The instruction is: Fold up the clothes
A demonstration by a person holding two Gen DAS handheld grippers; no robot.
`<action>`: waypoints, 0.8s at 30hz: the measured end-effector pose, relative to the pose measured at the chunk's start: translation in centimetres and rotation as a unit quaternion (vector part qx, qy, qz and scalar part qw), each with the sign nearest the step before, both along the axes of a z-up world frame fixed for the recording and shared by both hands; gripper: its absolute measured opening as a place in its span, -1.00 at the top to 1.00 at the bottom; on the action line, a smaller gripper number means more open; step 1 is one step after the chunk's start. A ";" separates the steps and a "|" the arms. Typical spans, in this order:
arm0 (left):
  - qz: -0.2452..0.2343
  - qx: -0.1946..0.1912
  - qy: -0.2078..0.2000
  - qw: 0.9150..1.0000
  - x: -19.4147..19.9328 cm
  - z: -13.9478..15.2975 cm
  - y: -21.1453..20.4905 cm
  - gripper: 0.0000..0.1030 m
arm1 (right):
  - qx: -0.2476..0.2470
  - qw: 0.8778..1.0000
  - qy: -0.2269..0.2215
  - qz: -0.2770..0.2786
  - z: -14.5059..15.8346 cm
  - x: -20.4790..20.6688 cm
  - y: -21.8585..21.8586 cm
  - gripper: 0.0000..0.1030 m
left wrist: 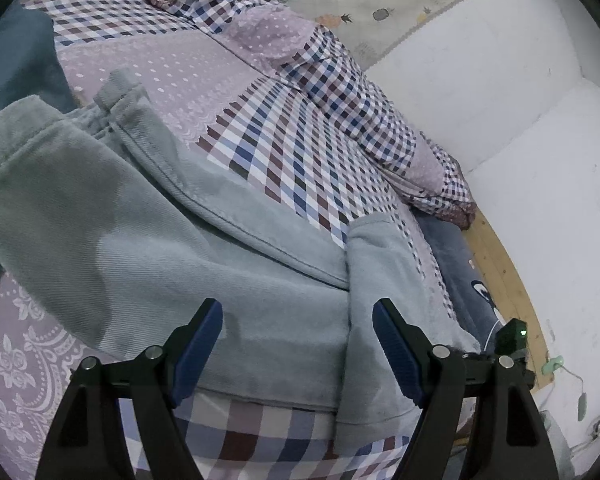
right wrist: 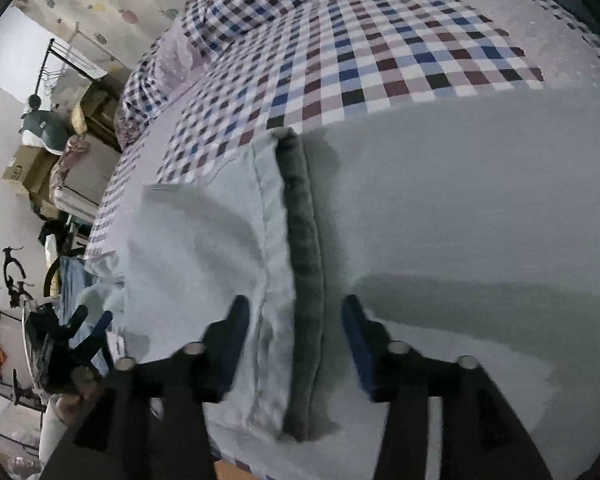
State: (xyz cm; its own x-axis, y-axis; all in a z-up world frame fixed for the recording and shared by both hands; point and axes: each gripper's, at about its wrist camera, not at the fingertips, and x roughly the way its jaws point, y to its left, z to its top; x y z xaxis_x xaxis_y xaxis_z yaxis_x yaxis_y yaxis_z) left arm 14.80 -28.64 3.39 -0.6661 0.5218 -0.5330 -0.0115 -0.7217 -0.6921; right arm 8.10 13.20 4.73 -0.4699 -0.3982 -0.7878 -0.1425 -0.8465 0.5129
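Observation:
A pale grey-green garment (left wrist: 140, 240) lies folded on the checked bedspread (left wrist: 284, 152). My left gripper (left wrist: 295, 312) hovers open over its near edge, where a folded flap (left wrist: 384, 264) overlaps the main panel; nothing is pinched between the blue pads. In the right wrist view the same garment (right wrist: 460, 208) fills the foreground, with a thick dark fold (right wrist: 306, 264) running toward me. My right gripper (right wrist: 296, 306) straddles that fold with its jaws apart, and the pads do not press on the cloth. The left gripper (right wrist: 90, 326) shows small at the far left edge of the bed.
A rumpled checked quilt (left wrist: 340, 88) lies along the far side of the bed. White wall (left wrist: 520, 140) and a wooden bed rail (left wrist: 500, 272) are to the right. Boxes, a rack and clutter (right wrist: 40, 168) stand beyond the bed's left side.

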 end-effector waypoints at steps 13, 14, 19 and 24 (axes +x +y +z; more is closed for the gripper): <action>-0.009 -0.003 -0.003 1.000 -0.2 -0.3 0.3 -0.58 | -0.061 0.995 -0.032 0.074 -2.7 -0.6 0.2 -0.30; -0.010 -0.004 -0.003 1.000 -0.2 -0.3 0.3 -0.58 | -0.067 0.994 -0.029 0.083 -2.8 -1.2 -0.1 -0.31; -0.011 -0.006 -0.003 1.000 -0.2 -0.2 0.5 -0.58 | -0.088 0.989 -0.016 0.121 -3.2 -3.8 -0.6 -0.31; -0.015 -0.011 -0.004 1.000 -0.4 -0.2 1.0 -0.58 | -0.080 0.989 -0.003 0.122 -3.4 -5.4 -1.8 -0.29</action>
